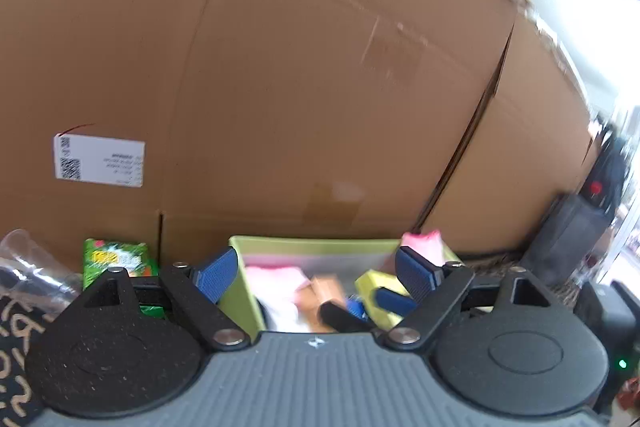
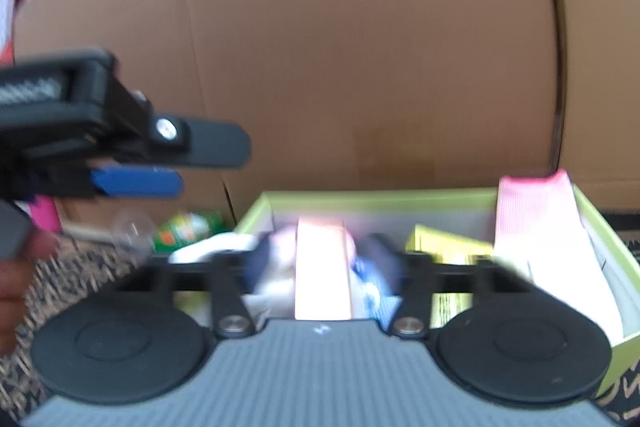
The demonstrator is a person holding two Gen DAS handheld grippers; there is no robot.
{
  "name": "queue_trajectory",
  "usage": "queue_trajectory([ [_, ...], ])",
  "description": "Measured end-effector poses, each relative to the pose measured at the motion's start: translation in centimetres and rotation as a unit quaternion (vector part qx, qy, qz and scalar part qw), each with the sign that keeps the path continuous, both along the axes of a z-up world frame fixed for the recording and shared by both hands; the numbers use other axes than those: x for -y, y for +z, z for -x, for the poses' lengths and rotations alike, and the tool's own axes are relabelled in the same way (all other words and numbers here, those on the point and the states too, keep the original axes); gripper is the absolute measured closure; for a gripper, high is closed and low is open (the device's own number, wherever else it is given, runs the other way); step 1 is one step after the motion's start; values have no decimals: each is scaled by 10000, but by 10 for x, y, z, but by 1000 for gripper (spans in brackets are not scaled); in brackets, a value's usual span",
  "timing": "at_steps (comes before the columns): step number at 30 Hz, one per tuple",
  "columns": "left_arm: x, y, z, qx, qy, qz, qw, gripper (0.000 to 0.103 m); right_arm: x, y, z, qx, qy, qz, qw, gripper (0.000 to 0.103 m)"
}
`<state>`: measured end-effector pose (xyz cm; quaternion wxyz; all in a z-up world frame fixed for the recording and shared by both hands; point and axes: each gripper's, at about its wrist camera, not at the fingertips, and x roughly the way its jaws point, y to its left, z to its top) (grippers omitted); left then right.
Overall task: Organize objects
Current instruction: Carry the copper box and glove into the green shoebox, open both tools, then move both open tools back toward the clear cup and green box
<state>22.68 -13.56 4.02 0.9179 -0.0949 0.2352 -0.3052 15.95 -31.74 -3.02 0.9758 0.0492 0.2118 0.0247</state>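
A lime-green open box (image 1: 312,241) (image 2: 372,201) sits against a cardboard wall and holds mixed items. My left gripper (image 1: 316,275) hovers open above its near left edge, nothing between its blue pads. From the right wrist it shows in side view as the left gripper (image 2: 172,179), up and to the left. My right gripper (image 2: 322,259) reaches into the box, blurred. Its dark fingers stand apart on either side of an upright orange carton (image 2: 320,267) without pressing on it. A pink cloth (image 2: 536,227) (image 1: 424,243) leans in the right corner beside a yellow packet (image 2: 448,247) (image 1: 372,283).
Large cardboard boxes (image 1: 320,67) fill the background. Left of the green box lie a green snack packet (image 1: 116,259) (image 2: 188,227) and a clear plastic cup (image 1: 24,259). A black device (image 1: 568,239) stands at the right. A patterned mat (image 2: 72,279) covers the surface, and a hand (image 2: 16,279) shows at the left.
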Motion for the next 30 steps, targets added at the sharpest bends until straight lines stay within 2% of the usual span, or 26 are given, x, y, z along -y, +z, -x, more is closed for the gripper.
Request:
queue_trajectory([
  [2,0,-3,6,46,-31,-253,9997,5,-1,-4,7,47,-24,120,9999,27],
  [5,-5,-9,16,87,137,-429,9989,4,0,-1,27,273,-100,226,9993,3],
  [6,-9,-11,19,63,196,-426,9989,4,-1,1,35,358,-113,311,9988,0],
  [9,-17,-13,29,-32,442,-427,9981,4,-5,6,55,485,-65,478,9977,0],
  [14,-28,-13,51,-47,810,-752,9939,4,-5,11,80,465,-58,269,9985,0],
  [22,-45,-15,85,-67,980,-930,9908,4,-25,11,108,385,81,116,9992,0],
  [26,-68,-21,101,-86,1047,-814,9911,4,-41,10,117,343,226,201,9990,0],
  [30,-105,-42,110,-409,1292,-745,9880,4,-68,2,121,258,599,438,9969,0],
])
